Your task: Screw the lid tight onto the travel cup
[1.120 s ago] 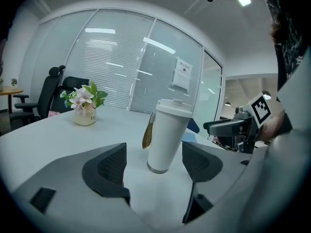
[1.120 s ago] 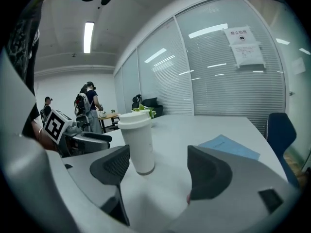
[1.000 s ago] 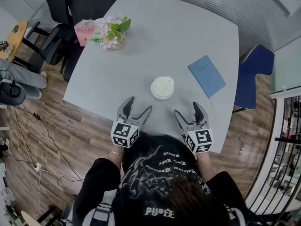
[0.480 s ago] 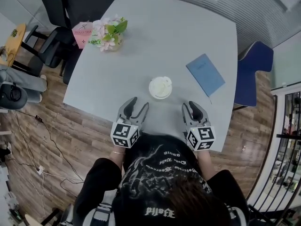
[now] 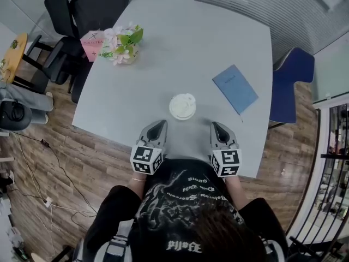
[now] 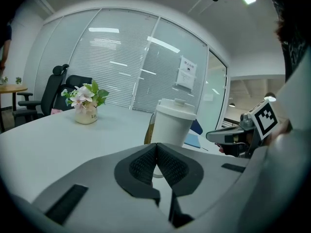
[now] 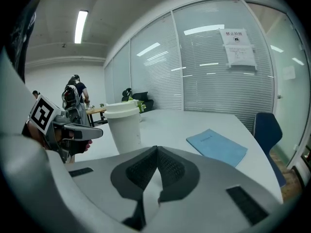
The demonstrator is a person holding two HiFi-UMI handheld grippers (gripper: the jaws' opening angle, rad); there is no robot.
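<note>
**Left gripper** (image 5: 157,126): jaws have just been closing and now meet pad to pad. Nothing lies between them. It is held low over the near edge of the table (image 5: 218,37), pointing forward and slightly down.

**Right gripper** (image 5: 218,127): jaws have likewise just been closing and now stand fully together, with nothing held. It sits level with the left gripper, well to its right.

**Travel cup** (image 6: 170,130): white and upright on the table. It stands ahead of both grippers, in the gap between their lines of aim, right of the left gripper's nose and left of the right gripper's. It touches neither.

**Lid** (image 5: 182,105): white, seated on the cup's mouth. Whether it is threaded home or only resting cannot be told.

**Blue booklet** (image 5: 235,88): flat on the table, ahead and to the right of the right gripper, well apart from the cup.

**Flower pot** (image 5: 122,43): far ahead and to the left of the left gripper.

**Hazards, judged:**
- With both sets of jaws together, an advance would push the cup instead of gripping it. The cup looks tall and light and could slide or tip.
- If the lid is only resting, a knock could dislodge it.
- Turning the lid with the body unheld would likely spin the whole cup.
- A lid seated askew could cross-thread and jam.
</note>
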